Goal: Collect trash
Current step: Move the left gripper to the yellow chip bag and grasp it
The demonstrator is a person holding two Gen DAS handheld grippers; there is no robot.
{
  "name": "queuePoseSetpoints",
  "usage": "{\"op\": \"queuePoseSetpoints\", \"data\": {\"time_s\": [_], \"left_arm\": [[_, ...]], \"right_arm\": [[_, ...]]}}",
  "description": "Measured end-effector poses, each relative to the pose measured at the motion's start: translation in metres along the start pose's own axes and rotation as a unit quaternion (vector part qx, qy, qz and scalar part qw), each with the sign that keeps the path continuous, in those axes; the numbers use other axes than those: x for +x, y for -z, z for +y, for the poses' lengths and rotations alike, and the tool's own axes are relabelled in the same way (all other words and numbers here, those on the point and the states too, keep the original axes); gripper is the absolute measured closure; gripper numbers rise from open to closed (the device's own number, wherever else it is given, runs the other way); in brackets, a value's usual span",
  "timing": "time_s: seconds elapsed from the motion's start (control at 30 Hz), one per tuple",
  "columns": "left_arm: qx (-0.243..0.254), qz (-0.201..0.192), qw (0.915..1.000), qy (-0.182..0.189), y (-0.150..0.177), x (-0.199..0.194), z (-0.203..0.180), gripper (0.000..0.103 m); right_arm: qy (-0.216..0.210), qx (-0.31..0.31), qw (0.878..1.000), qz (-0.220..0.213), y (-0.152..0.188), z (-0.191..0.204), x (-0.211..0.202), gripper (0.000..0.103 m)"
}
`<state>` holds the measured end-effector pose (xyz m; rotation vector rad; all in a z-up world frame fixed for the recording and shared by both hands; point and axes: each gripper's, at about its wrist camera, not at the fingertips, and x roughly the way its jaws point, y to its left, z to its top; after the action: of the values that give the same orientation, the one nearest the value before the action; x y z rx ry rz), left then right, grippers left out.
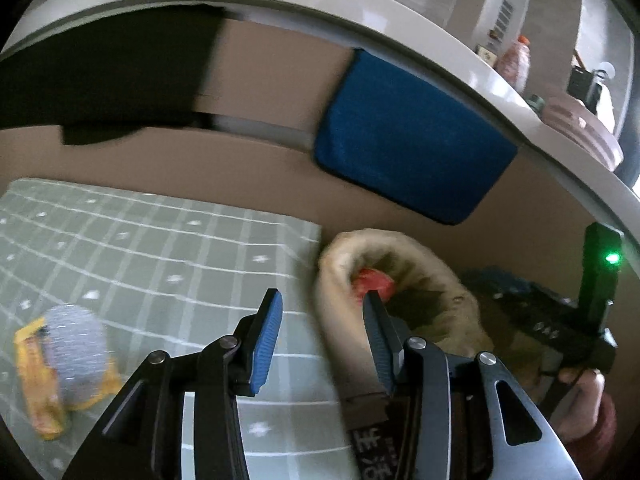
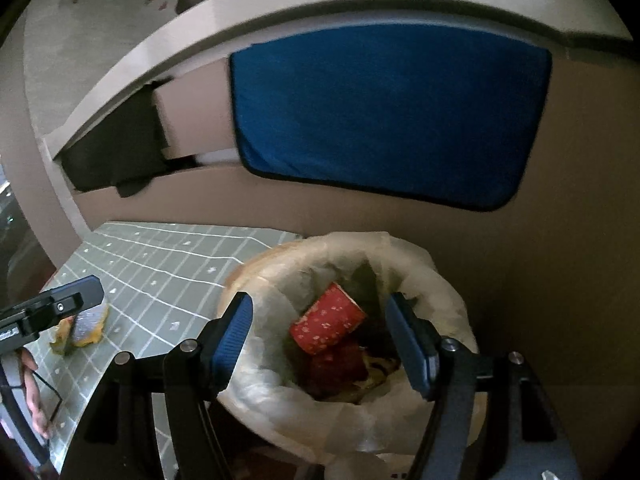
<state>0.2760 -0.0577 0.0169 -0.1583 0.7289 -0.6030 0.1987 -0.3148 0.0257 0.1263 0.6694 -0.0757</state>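
Note:
A bin lined with a pale plastic bag (image 2: 400, 264) stands beside a green checked mat (image 2: 168, 264). Inside it lies a red patterned cup (image 2: 326, 318) on other scraps. My right gripper (image 2: 320, 340) is open and empty, right above the bin's mouth. The bin (image 1: 344, 276) also shows in the left wrist view, with the red cup (image 1: 374, 282) inside. My left gripper (image 1: 322, 336) is open and empty over the mat's edge next to the bin. A yellow wrapper with a grey wad (image 1: 68, 352) lies on the mat at the left; it also shows in the right wrist view (image 2: 86, 326).
A white bench edge (image 1: 360, 4) runs along the back with a blue cushion (image 1: 408, 140) and a black cloth (image 1: 104, 80) hanging from it. The other gripper's body with a green light (image 1: 600, 280) is at the right. Brown floor (image 2: 560, 280) surrounds the bin.

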Motion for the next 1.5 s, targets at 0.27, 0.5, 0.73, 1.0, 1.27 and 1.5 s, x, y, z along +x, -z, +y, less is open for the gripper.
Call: {"op": "queuePoseSetpoints", "data": {"time_s": [0.27,0.5,0.73,1.0,1.27,1.5], "left_arm": [[-0.024,-0.016,0.9973,-0.068,0.008,-0.048,0.069,0.060],[-0.082,-0.020,0.9913,-0.101,0.017,-0.083,0.142,0.060],[-0.150,0.004,0.9824,-0.112,0.043,-0.083,0.193,0.060],[-0.138,0.026,0.9723,-0.187,0.066,-0.065,0.199,0.060],[-0.160,0.056,0.9694,-0.178,0.085,-0.046,0.203,0.059],[-0.135,0.039,0.9721,-0.188,0.087,-0.055,0.192,0.081]], "right_arm": [[-0.028,-0.005,0.999,-0.017,-0.006,0.022,-0.017,0.037],[-0.081,-0.059,0.995,-0.025,-0.001,0.075,-0.012,0.038],[-0.124,-0.124,0.985,0.005,0.016,0.129,0.013,0.042],[-0.154,-0.147,0.976,0.044,0.035,0.158,0.035,0.042],[-0.179,-0.148,0.971,0.064,0.036,0.173,0.049,0.042],[-0.185,-0.173,0.965,0.068,0.037,0.190,0.053,0.042]]}}
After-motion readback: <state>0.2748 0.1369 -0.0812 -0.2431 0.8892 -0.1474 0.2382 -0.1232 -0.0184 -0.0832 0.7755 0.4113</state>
